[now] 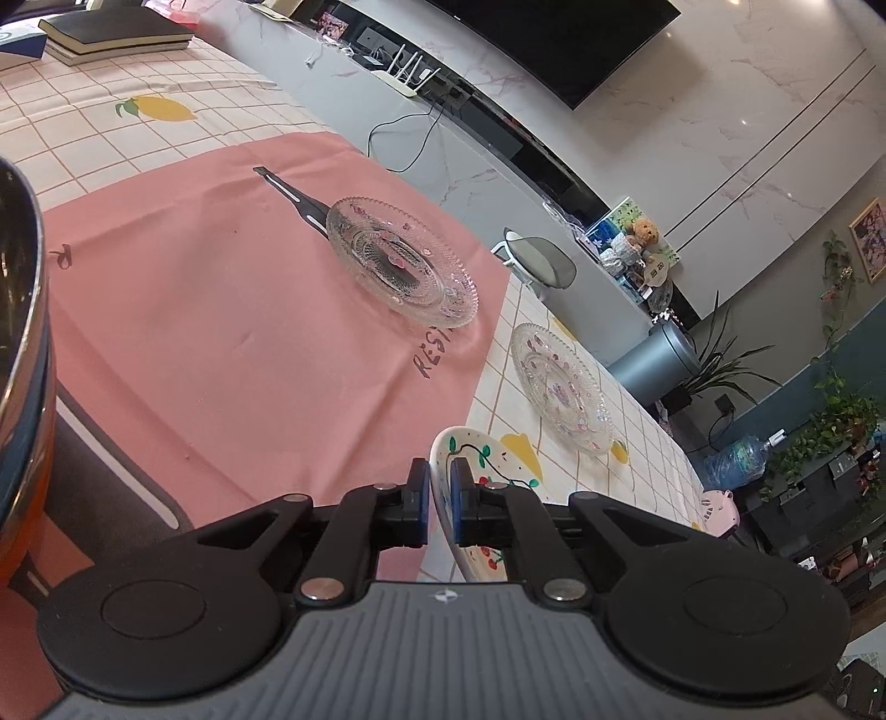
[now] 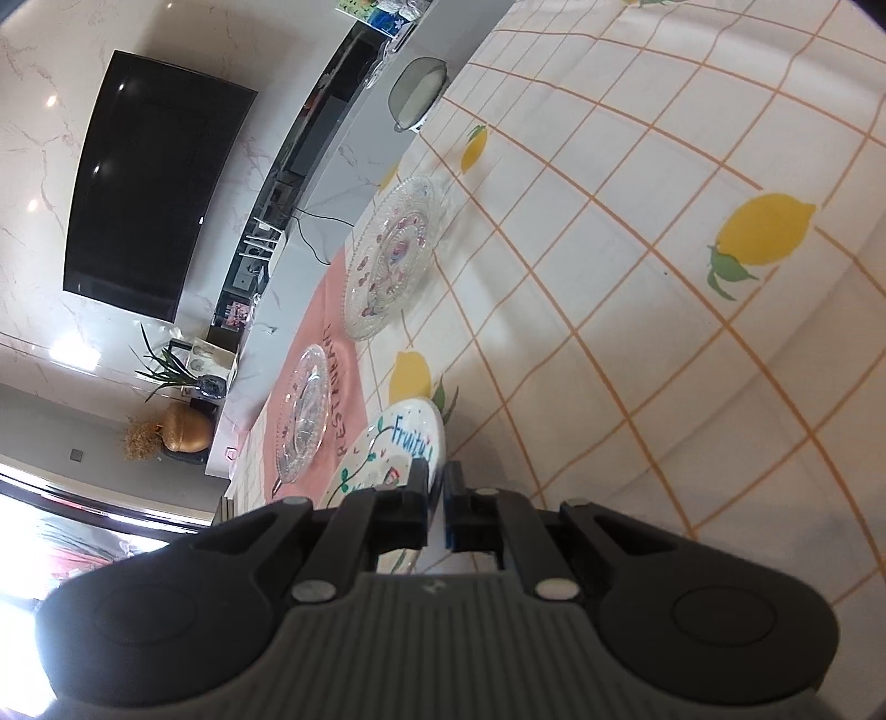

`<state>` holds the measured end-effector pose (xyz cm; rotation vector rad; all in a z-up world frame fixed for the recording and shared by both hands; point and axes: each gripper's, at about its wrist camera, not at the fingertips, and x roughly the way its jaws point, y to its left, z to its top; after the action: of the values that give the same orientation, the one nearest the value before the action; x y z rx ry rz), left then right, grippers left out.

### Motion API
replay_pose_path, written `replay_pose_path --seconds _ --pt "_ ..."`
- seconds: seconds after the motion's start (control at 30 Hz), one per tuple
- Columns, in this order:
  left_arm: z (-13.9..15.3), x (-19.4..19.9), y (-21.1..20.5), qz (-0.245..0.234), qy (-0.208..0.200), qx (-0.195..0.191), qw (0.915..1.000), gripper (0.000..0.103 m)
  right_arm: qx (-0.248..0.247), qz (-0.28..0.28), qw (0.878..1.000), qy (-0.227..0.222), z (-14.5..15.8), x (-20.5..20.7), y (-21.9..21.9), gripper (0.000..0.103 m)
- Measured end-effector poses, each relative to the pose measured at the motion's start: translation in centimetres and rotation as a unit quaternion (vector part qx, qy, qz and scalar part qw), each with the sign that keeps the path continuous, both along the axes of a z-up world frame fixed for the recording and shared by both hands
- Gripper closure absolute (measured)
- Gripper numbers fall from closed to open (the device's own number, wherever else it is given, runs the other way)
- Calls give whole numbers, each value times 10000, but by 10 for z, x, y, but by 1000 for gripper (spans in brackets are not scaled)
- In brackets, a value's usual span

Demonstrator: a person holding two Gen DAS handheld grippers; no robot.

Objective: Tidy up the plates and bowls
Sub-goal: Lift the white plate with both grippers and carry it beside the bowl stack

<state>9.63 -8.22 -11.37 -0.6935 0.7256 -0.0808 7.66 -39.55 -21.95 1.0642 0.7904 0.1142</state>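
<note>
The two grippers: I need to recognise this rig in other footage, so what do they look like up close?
Both look alike. The left gripper and right gripper each have a grey ribbed body with a small emblem, two round black discs at the sides, black linkage arms with silver pins, and black fingers faced with blue pads. No cables, hands or sleeves show.

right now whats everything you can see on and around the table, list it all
painted plate: one, white with cherries, near edge, gripped on two sides
glass plates: two, clear with pink flowers, one on the pink cloth, one on the lemon tablecloth
pink cloth: one, over the tablecloth
lemon tablecloth: one, white with orange grid
metal bowl: one, shiny, far left edge
books: a dark stack, far corner
television: one, black, on the wall
left gripper: fingers shut on the painted plate
right gripper: fingers shut on its rim
</note>
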Motion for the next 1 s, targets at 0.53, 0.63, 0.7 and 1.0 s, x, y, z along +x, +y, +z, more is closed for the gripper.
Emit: replay_pose_path --seconds 0.53,0.63,0.7,1.0 --pt "22 -56 10 -161 -195 -49 9997 96 -148 70 9994 295 27 -69 10 99" --pt "19 -64 14 -210 -139 -79 9997 96 -321 163 9984 430 33 -77 15 99" --pt "16 -68 14 -239 -88 -81 9996 96 -378 191 9976 542 33 -83 16 99" --pt "0 -81 14 -371 160 53 9992 95 -543 255 9940 918 24 -90 18 99"
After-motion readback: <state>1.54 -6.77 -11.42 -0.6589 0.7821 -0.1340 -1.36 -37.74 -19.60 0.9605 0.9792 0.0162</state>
